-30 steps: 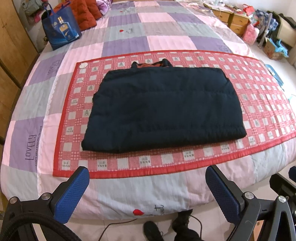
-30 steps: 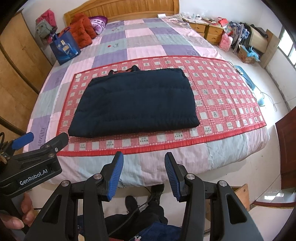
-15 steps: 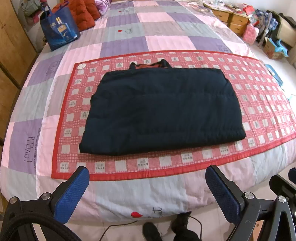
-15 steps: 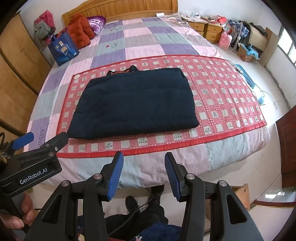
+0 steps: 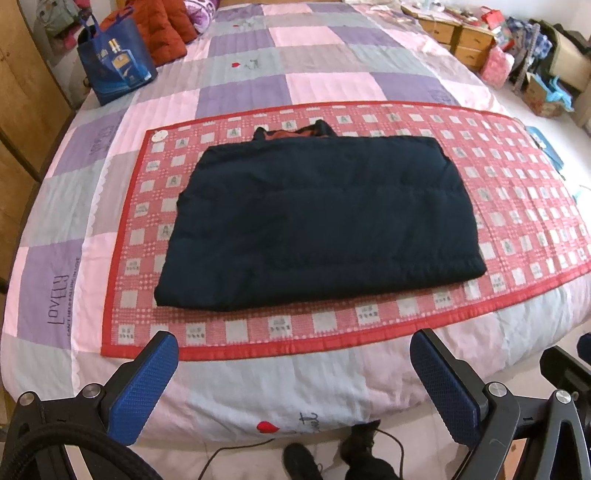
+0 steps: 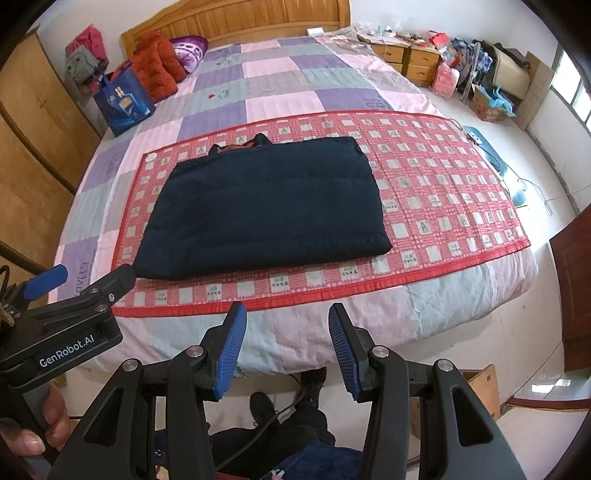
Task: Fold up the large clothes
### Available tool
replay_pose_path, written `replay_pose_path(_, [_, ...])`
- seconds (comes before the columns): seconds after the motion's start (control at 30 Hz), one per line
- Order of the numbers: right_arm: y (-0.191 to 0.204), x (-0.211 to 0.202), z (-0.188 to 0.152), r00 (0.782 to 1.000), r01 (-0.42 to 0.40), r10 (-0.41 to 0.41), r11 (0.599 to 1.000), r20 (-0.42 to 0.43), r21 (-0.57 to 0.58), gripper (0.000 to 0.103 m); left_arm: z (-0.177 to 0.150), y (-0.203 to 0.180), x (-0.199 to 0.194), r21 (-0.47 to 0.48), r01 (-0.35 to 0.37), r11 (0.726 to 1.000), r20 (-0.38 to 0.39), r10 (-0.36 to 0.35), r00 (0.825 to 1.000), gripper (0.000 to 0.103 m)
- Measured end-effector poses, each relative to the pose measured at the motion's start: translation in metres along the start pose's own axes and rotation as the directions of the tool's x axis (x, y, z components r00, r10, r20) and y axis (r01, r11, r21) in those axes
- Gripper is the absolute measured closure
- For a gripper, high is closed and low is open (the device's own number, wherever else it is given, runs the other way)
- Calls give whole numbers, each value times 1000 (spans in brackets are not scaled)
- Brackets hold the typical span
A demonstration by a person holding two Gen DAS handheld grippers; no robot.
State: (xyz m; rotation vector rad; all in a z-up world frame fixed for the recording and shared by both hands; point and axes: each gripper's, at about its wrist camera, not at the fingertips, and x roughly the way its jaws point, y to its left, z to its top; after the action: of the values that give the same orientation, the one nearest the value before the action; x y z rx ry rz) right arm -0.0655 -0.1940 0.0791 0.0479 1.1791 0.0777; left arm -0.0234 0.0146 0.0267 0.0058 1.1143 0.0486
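A dark navy padded jacket (image 5: 317, 225) lies folded into a flat rectangle on a red checked mat (image 5: 517, 177) on the bed; its reddish collar lining (image 5: 291, 133) shows at the far edge. It also shows in the right wrist view (image 6: 262, 206). My left gripper (image 5: 291, 354) is wide open and empty, held off the bed's near edge, short of the mat. My right gripper (image 6: 286, 325) is open and empty, also off the near edge. The left gripper's body (image 6: 62, 325) shows at the left of the right wrist view.
The bed has a pink, purple and grey patchwork quilt (image 5: 325, 81). A blue bag (image 5: 114, 70) and an orange jacket (image 5: 162, 29) lie at its far left. Wooden drawers (image 6: 406, 59) and clutter stand at the far right. A cable (image 5: 236, 448) and shoes lie on the floor below.
Both grippers have drifted slightly back and up, so the jacket sits a little farther away in both views. The jacket has not moved and the jaws stay as they were.
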Motion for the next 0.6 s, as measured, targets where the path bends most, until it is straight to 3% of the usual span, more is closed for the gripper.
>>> replay_pose_path(0.6, [3,-10,1,1000,-1,1,1000,8,3,53,5,7,-7,-16,10,1000,12,-10,1000,0])
